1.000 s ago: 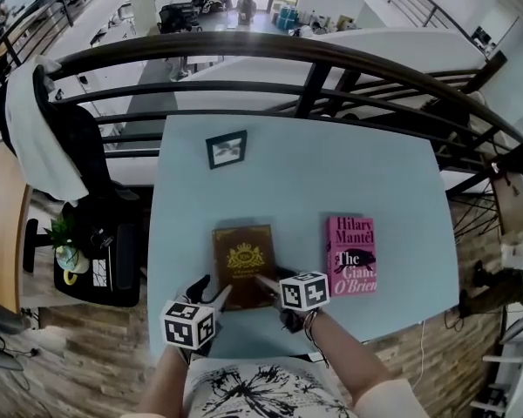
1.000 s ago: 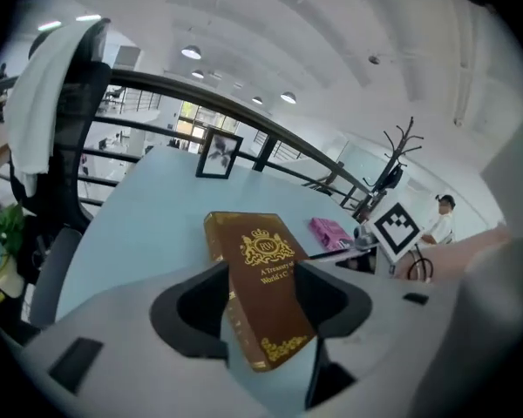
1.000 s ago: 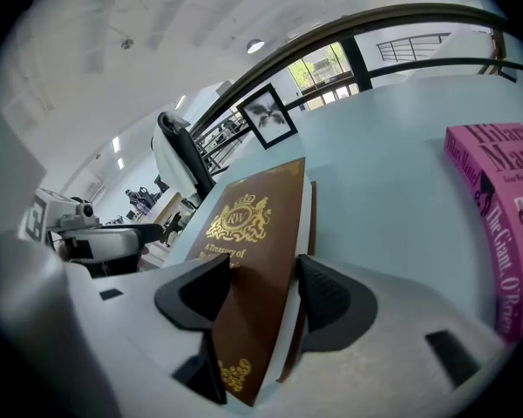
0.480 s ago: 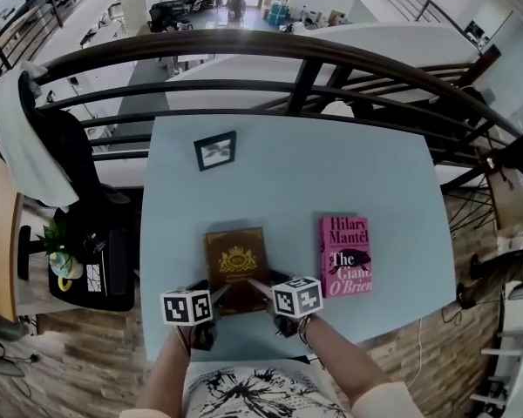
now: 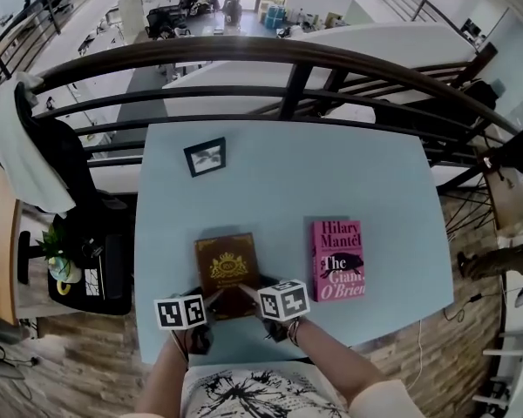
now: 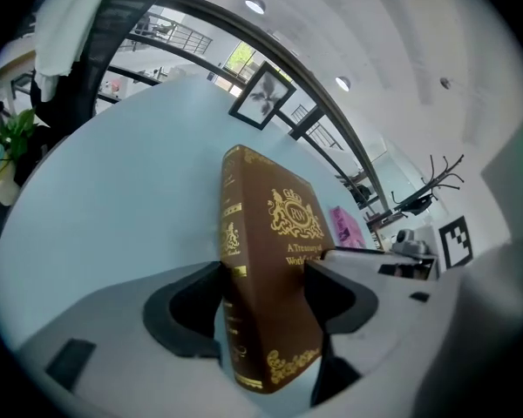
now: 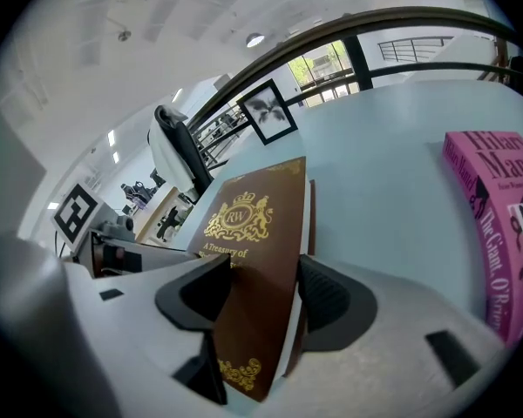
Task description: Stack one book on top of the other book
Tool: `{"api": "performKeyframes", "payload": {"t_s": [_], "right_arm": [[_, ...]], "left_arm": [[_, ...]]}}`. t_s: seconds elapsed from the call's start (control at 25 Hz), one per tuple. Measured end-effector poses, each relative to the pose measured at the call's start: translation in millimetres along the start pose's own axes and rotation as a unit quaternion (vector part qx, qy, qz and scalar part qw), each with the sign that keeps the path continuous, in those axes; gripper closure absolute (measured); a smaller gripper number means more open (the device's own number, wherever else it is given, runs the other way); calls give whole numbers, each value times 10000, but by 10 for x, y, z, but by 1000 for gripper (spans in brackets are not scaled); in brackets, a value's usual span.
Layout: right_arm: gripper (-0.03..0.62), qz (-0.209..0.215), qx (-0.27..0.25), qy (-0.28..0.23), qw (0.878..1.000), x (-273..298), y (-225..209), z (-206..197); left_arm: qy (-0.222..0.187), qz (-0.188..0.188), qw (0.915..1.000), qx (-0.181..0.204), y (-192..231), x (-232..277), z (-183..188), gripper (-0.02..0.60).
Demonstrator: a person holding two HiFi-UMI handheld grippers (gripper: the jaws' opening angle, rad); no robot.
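A brown book (image 5: 227,268) with a gold crest lies flat on the pale blue table (image 5: 331,172), near its front edge. To its right, a hand's width away, lies a pink book (image 5: 337,258). My left gripper (image 5: 211,299) straddles the brown book's near left corner. In the left gripper view the spine (image 6: 244,259) stands between the wide jaws, with a thin gap beside one pad. My right gripper (image 5: 248,291) is at the near right corner. Its jaws are closing on the book (image 7: 253,242), one pad on the cover and one under it.
A small framed picture (image 5: 205,157) lies at the table's far left. A dark curved railing (image 5: 296,59) runs behind the table. An office chair draped with white cloth (image 5: 35,146) stands to the left. Wooden floor shows around the table's front corners.
My left gripper has come down and rolled level, and now sits around the brown book's near left corner. The right gripper and both books have stayed where they were.
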State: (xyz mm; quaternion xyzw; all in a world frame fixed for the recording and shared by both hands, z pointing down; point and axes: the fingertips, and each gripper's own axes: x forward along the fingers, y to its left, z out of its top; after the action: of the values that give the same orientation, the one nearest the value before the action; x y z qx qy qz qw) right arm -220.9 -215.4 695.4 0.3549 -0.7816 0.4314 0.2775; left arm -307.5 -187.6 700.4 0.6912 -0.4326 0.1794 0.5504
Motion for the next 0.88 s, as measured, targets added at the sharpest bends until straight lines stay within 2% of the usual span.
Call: {"api": "performKeyframes", "payload": {"t_s": [0.16,0.4,0.6,0.88], "right_arm": [[361,85,-124,-18,9999,-126,15,34],[362,116,-136,-108,9998,-562,-197,133],[364,110,-337,-142,9993,-950,-527,147],[362,14,-192,-364,9992,-1535,-1165,148]], "left_arm": [[-186,104,9998,-42,-120,-62,4,305],[-567,135,9982,-119,-611,-22,14,305],[-681,103,9975,-140,-1073,174,-73,305],[-634,22,9978,165,-1817,593,-124,305]]}}
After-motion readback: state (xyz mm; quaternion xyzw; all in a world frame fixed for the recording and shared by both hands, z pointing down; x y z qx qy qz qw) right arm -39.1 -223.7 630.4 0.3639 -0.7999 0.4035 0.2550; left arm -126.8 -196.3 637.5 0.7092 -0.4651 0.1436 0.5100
